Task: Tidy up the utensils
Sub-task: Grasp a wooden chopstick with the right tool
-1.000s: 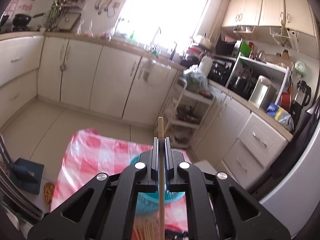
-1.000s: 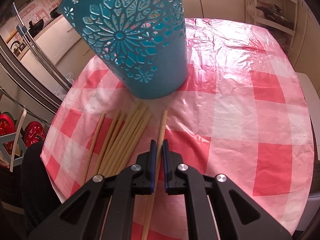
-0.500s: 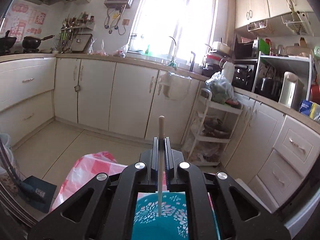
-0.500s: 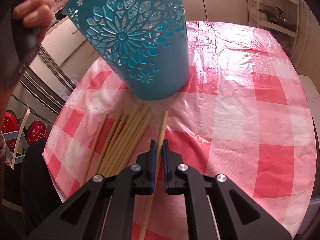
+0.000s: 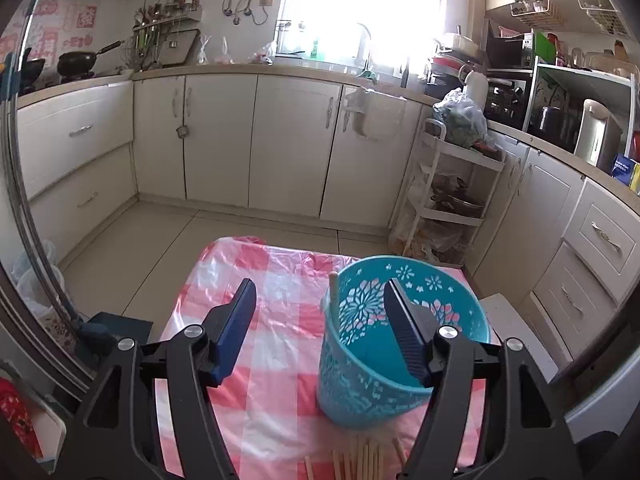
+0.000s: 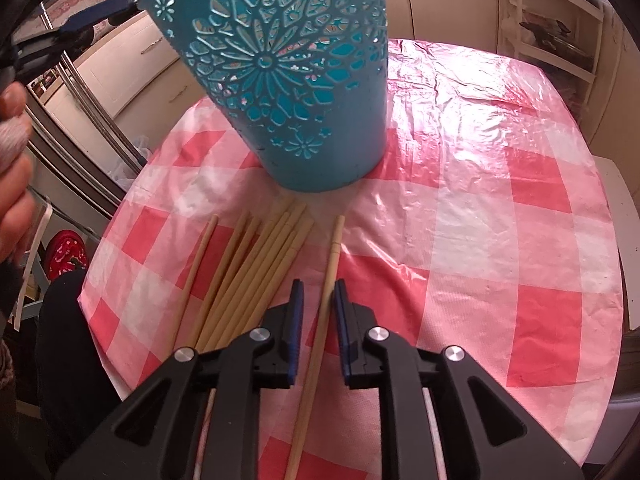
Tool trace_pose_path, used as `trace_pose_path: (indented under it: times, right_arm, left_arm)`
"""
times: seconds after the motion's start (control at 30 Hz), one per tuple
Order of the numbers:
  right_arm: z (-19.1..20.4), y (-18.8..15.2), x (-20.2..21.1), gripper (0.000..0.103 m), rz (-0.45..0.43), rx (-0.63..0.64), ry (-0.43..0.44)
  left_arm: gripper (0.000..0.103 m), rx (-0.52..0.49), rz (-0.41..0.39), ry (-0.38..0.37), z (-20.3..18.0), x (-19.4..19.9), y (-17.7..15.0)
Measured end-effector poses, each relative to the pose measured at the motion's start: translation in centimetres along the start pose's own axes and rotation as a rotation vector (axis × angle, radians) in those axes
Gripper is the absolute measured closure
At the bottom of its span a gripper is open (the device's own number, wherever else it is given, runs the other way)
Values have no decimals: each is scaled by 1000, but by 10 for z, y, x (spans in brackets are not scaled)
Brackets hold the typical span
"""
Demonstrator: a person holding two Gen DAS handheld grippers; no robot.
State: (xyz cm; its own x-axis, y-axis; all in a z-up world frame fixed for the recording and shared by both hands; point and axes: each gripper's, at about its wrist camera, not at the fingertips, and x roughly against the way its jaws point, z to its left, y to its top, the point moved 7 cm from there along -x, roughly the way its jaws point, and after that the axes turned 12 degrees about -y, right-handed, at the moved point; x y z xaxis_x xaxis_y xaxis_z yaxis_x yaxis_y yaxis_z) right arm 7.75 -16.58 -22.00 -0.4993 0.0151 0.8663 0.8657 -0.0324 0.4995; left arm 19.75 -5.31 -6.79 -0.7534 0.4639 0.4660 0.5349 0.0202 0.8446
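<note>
Over the pink-checked counter (image 6: 480, 200), the left hand-held gripper (image 5: 320, 320) is opening above the teal cut-out plastic holder (image 5: 400, 360), one pale wooden chopstick (image 5: 333, 292) standing inside; the right hand-held gripper (image 6: 318, 300) is opening, astride a lone chopstick (image 6: 328, 276) lying flat beside the bundle (image 6: 256, 268).

Daylight enters through the window (image 5: 360, 4) above the counter in the left wrist view; the pane is blown out to white and washes the wall around it; cabinets (image 5: 256, 140) are evenly lit, soft shadows only. Both views show strong fisheye bending, with dark vignetting at the corners. In the right wrist view the plastic tablecloth (image 6: 472, 152) carries white glare streaks; the hand (image 6: 12, 184) at the left edge is blurred; the centre is sharp.
</note>
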Motion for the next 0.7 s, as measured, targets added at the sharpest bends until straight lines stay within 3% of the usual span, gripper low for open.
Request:
trace_pose_path:
  times: [0.1,0.2,0.3,0.37,0.5,0.6,0.7]
  right_arm:
    - [4,0,-1,96,-28,43,-73]
    - [14,-4,1,97,-48,137,-149]
    - [3,-5,16,97,-51,35,-75]
    - [-8,-2,40,97,-92,-71,40]
    - [-13,19,108,97,-249,-154,221]
    - [-9,55,157,97,-383,-175,298]
    - [-2,96,190,97,-511,-165,314]
  left_arm:
    - [30,38,16,-7,9,21,-15]
    - [30,67,57,-20,17,35,-34]
    - [29,72,85,-22,23,49,-50]
    - [26,68,93,-16,29,59,-60]
    - [20,94,158,6,50,66,-93]
    - [21,130,197,19,61,67,-112]
    - [21,145,209,19,64,69,-121]
